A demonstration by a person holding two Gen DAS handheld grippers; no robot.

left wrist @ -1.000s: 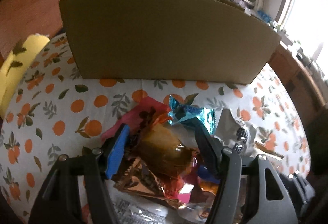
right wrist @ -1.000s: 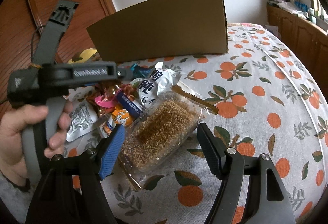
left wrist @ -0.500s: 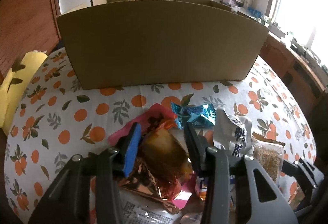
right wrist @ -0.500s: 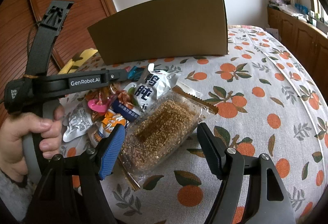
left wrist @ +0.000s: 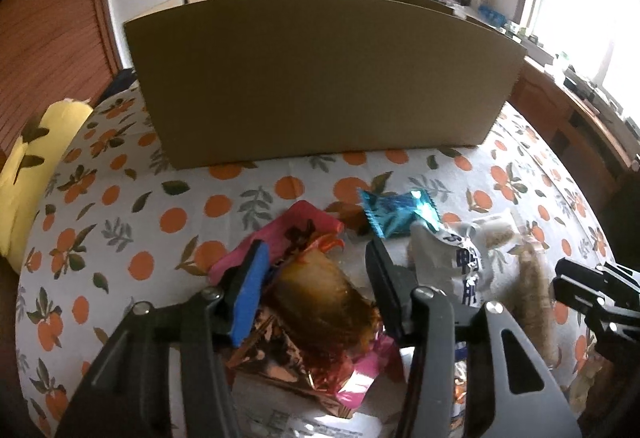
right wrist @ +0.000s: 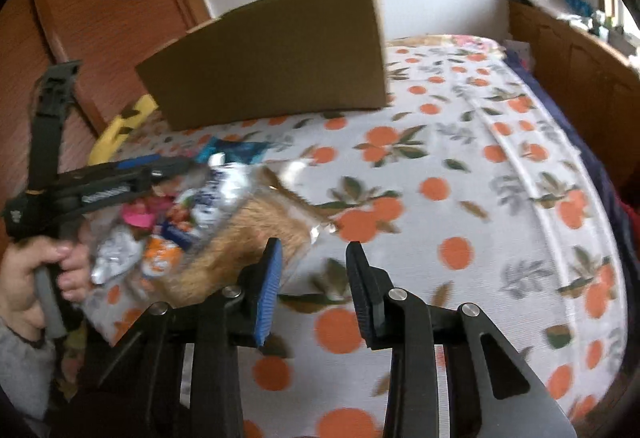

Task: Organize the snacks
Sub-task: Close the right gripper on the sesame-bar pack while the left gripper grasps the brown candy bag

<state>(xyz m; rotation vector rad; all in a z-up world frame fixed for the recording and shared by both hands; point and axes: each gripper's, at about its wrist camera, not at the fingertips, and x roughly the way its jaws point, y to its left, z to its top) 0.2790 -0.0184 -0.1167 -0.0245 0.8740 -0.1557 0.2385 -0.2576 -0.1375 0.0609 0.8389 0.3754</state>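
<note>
The cardboard box [left wrist: 320, 77] stands at the far side of the bed [right wrist: 500, 197]; the snack pile [left wrist: 360, 278] lies just in front of it. The left claw [left wrist: 316, 278] is half closed around the amber packet [left wrist: 324, 302], apparently gripping it. Its long axis points toward the box. The packet should be lifted straight up. The right claw [right wrist: 314, 278] is held open and empty.

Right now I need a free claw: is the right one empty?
Empty and open: the right claw has only tablecloth between its fingers; the sesame bar pack lies beside it.
</note>
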